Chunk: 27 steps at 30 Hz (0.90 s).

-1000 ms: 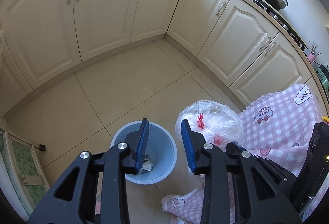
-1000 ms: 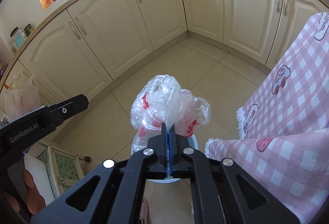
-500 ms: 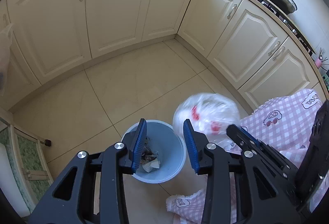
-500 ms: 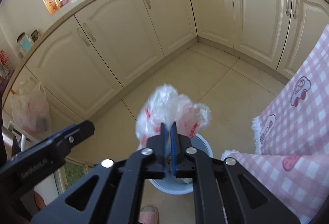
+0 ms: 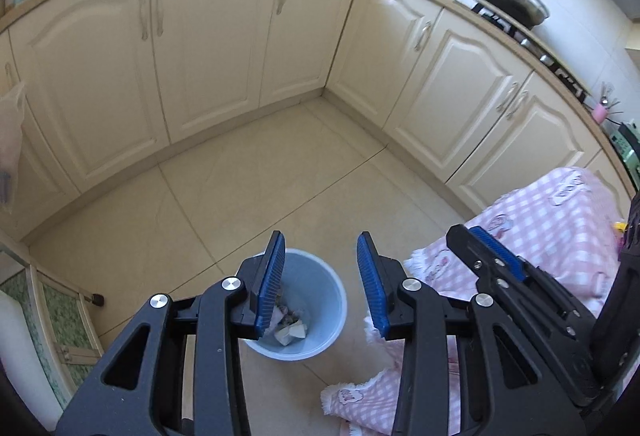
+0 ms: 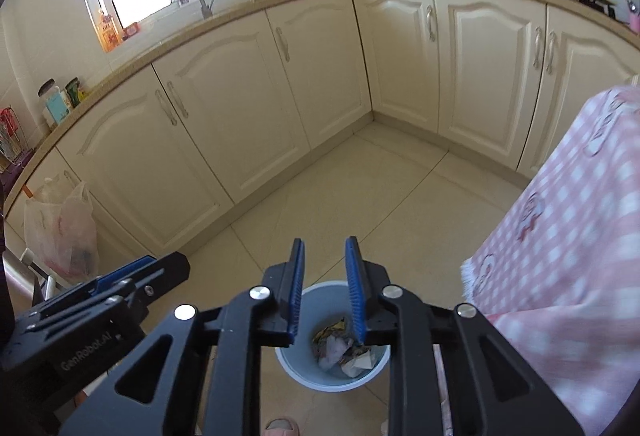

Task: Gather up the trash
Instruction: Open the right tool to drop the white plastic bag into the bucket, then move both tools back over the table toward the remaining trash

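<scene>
1. Cream kitchen cabinets [image 6: 224,124] wrap a pale tiled floor [image 5: 280,188], where our blue trash bin [image 5: 316,316] stands beside a pink checked cloth [image 6: 560,256].
2. We judge one round of collecting done: crumpled trash [image 6: 340,350] lies inside the bin.
3. Our left gripper [image 5: 320,284] hangs partly parted and empty; our right gripper [image 6: 325,292] is opening, nothing between its jaws.
4. Left to do, perhaps: a filled plastic bag [image 6: 60,232] hangs by the far cabinets.

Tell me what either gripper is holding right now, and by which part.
Nothing is held. The left gripper is open and empty; the right gripper is opening with nothing between its jaws. Both hang above the blue bin with trash inside.
</scene>
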Each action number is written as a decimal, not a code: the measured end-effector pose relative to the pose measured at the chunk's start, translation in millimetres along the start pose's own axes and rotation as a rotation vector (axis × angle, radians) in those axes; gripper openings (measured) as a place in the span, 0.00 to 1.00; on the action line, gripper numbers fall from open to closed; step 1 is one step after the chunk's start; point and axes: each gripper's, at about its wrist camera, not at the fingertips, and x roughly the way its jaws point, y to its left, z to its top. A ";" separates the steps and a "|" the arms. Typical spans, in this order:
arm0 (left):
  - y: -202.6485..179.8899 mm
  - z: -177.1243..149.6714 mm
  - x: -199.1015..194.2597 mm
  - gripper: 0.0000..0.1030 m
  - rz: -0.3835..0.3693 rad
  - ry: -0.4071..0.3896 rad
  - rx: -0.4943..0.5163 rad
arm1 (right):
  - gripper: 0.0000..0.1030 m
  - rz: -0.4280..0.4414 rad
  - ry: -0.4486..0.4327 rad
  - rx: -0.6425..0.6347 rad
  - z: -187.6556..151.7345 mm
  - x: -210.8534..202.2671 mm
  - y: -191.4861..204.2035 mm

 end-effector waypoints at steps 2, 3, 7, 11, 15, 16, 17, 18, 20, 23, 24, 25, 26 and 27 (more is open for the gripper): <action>-9.5 1.6 -13.7 0.36 -0.011 -0.024 0.012 | 0.21 -0.003 -0.031 0.002 5.4 -18.7 -2.5; -15.7 2.7 -22.2 0.36 -0.020 -0.039 0.021 | 0.21 -0.005 -0.048 0.005 7.7 -28.6 -4.3; -39.0 2.0 -53.7 0.38 -0.041 -0.093 0.056 | 0.21 -0.016 -0.104 0.016 14.2 -65.8 -12.4; -64.6 -1.3 -85.8 0.40 -0.071 -0.143 0.092 | 0.22 -0.035 -0.173 0.024 16.7 -113.9 -24.0; -92.2 -8.0 -110.4 0.41 -0.107 -0.178 0.133 | 0.24 -0.070 -0.239 0.028 15.1 -158.7 -39.4; -103.2 -11.4 -117.3 0.42 -0.126 -0.185 0.150 | 0.25 -0.088 -0.259 0.034 13.4 -172.7 -46.5; -111.1 -14.3 -121.3 0.43 -0.138 -0.188 0.161 | 0.26 -0.102 -0.272 0.040 11.5 -183.6 -53.4; -120.8 -18.2 -125.9 0.43 -0.153 -0.190 0.175 | 0.27 -0.115 -0.288 0.049 9.2 -195.8 -61.6; -138.1 -25.0 -130.9 0.43 -0.182 -0.188 0.201 | 0.28 -0.148 -0.310 0.065 3.2 -216.5 -78.3; -170.3 -38.9 -133.5 0.43 -0.239 -0.167 0.250 | 0.30 -0.201 -0.336 0.102 -6.9 -244.3 -108.7; -183.4 -44.2 -132.3 0.43 -0.256 -0.157 0.271 | 0.31 -0.230 -0.343 0.123 -12.6 -255.8 -124.7; -193.6 -49.7 -132.2 0.43 -0.267 -0.149 0.286 | 0.31 -0.246 -0.347 0.137 -16.5 -262.1 -134.8; -206.9 -55.7 -130.0 0.44 -0.283 -0.136 0.307 | 0.31 -0.274 -0.347 0.161 -22.4 -270.9 -151.1; -215.3 -59.3 -128.8 0.44 -0.294 -0.127 0.320 | 0.31 -0.289 -0.345 0.174 -26.2 -275.8 -160.8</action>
